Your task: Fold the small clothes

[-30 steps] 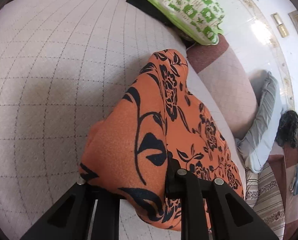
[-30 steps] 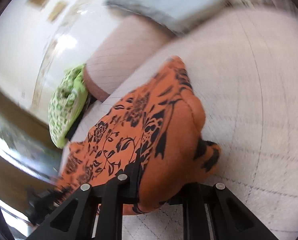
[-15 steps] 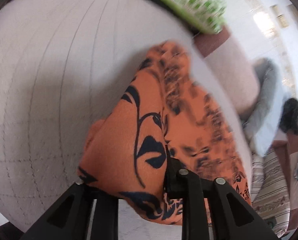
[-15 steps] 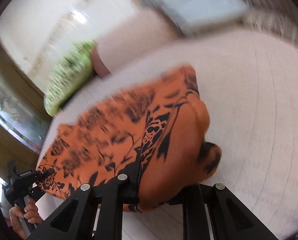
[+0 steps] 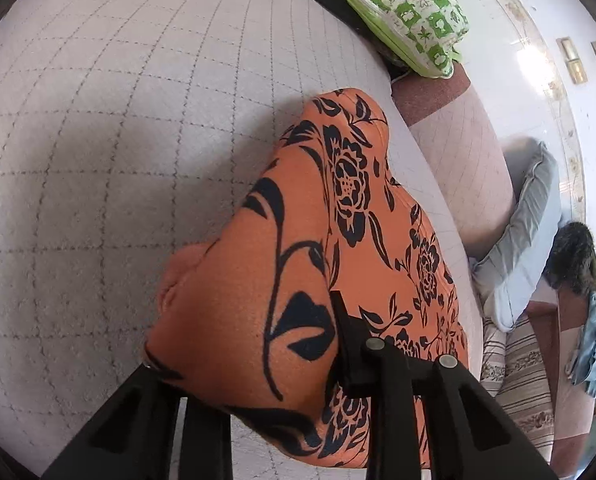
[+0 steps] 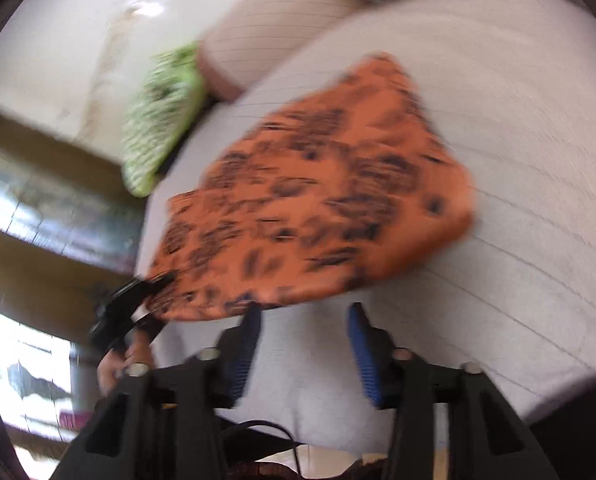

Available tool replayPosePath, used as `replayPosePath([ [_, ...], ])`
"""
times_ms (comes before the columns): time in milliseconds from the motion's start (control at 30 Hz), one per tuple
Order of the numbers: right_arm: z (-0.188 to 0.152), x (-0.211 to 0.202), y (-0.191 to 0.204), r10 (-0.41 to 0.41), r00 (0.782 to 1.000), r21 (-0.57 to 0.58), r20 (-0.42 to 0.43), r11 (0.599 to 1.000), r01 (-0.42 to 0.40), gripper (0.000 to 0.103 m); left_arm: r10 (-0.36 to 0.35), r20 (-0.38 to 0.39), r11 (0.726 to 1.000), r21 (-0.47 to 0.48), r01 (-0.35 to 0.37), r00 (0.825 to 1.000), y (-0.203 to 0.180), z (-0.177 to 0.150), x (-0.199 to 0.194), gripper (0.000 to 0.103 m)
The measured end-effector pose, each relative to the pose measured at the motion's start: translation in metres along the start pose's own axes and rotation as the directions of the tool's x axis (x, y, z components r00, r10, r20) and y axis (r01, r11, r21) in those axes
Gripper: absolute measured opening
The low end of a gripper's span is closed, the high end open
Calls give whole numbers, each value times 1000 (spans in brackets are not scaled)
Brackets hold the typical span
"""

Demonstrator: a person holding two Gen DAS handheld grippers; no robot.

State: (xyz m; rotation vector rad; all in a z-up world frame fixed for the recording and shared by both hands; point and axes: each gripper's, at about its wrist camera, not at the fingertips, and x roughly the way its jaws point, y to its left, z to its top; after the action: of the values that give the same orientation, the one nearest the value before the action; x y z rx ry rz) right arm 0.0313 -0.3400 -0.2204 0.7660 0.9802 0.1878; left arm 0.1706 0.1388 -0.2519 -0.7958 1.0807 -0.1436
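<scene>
orange cloth with a black flower-and-vine print (image 5: pixel 338 240) lies on the pale grey quilted cushion (image 5: pixel 117 140) with its stitched grid of squares, and one corner of it is bunched up in my left hand-held gripper (image 5: pixel 257 364). the black fingers there are clamped on that corner: the fabric bulges up between them and drapes over the left finger, while the right finger's tip presses into the fold. from that pinch the cloth runs away toward the cushion's far edge, ending in a rounded flap.

my right wrist view is smeared by motion, but it shows the same orange cloth (image 6: pixel 318 208) spread flat as a rough four-sided patch on the quilted cushion (image 6: pixel 518 160). my right hand-held gripper (image 6: pixel 304 320) stands apart, its blue-padded fingers spread with bare cushion between them; the left pad's tip sits just at the near hem of the cloth, and i cannot tell whether it touches. at the cloth's left corner the other gripper's black body shows, with my hand (image 6: pixel 117 360) under it.

beyond the cushion's far edge rests a green-and-white checked pillow (image 5: pixel 398 12). to the right are a pinkish sofa arm (image 5: pixel 466 152), a light grey-blue cushion (image 5: pixel 526 232) slumped against it, and a striped patterned seat cover (image 5: pixel 514 384) below.
</scene>
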Motion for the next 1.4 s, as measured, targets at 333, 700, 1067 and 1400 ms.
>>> replayPosePath([
  [333, 32, 98, 72, 14, 998, -198, 69, 980, 0, 41, 36, 95, 989, 138, -49, 995, -27, -8, -11, 23],
  [700, 42, 137, 51, 17, 991, -202, -134, 978, -44, 35, -4, 236, 881, 461, -108, 972, -120, -40, -33, 23],
  [1067, 104, 0, -81, 36, 980, 292, 198, 952, -94, 36, -74, 86, 662, 749, -16, 993, -270, -136, 16, 23],
  [1400, 110, -35, -132, 54, 960, 390, 274, 906, -162, 38, 51, -185, 514, 847, 133, 981, -281, -229, 101, 58],
])
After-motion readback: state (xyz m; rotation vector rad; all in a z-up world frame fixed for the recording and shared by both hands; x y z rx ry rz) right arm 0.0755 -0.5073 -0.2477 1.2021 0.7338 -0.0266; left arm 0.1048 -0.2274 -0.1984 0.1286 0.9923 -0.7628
